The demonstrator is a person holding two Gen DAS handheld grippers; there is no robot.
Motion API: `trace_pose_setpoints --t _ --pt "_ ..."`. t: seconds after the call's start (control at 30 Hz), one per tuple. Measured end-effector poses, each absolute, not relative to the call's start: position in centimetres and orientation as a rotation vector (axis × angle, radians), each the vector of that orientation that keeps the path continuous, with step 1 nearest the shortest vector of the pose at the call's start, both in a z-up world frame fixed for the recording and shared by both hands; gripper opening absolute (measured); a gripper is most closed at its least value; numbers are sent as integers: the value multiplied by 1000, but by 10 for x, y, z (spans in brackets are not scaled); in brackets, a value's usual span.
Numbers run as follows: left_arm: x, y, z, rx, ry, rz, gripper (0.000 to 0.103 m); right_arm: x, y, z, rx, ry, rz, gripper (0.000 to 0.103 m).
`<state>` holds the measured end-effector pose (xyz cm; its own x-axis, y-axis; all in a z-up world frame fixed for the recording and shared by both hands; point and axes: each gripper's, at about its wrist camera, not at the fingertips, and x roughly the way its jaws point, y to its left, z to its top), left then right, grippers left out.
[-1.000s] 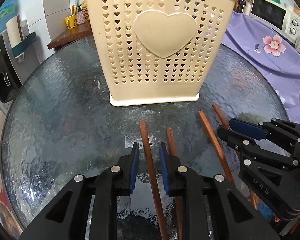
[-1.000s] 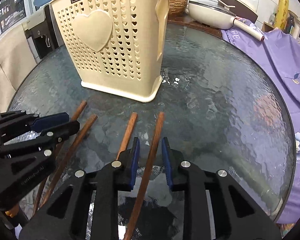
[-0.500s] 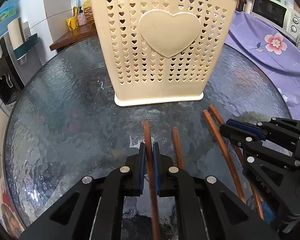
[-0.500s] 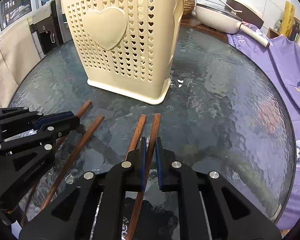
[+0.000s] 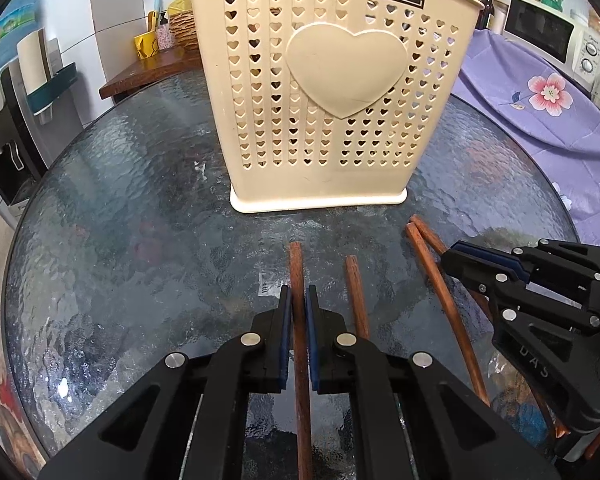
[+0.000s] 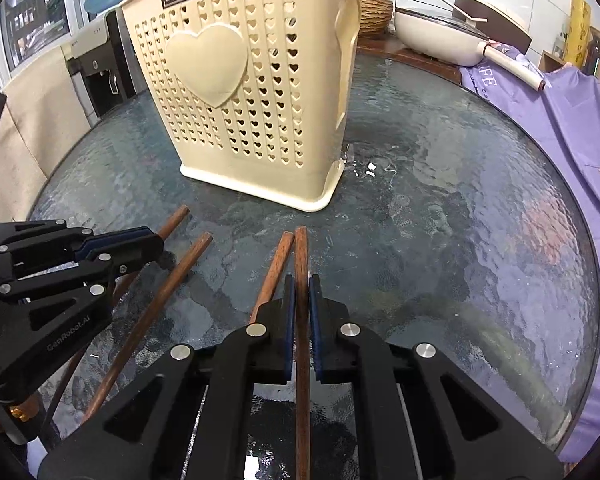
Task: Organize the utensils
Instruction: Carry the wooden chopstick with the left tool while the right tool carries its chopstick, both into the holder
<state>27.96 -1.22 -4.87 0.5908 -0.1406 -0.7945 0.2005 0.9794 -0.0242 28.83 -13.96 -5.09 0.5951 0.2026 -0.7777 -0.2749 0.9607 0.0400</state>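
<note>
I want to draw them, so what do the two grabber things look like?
Both are black plastic with cut-out holes and round silver screws. The left gripper and right gripper each have two fingers with thin blue pads inside. The left one has small grey writing on its side.

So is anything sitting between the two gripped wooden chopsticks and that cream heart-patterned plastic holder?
Nothing visible does: only bare textured glass table lies between each gripped brown wooden chopstick and the cream perforated holder.
</note>
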Motion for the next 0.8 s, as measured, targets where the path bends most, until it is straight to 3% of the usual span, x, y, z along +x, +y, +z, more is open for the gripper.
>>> trace_pose_setpoints --t 0.27,0.8 --pt "278 0 -41 6 903 -217 7 285 -150 -45 -29 870 320 7" --pt "239 11 32 -87 722 -304 7 246 -193 26 142 667 484 7"
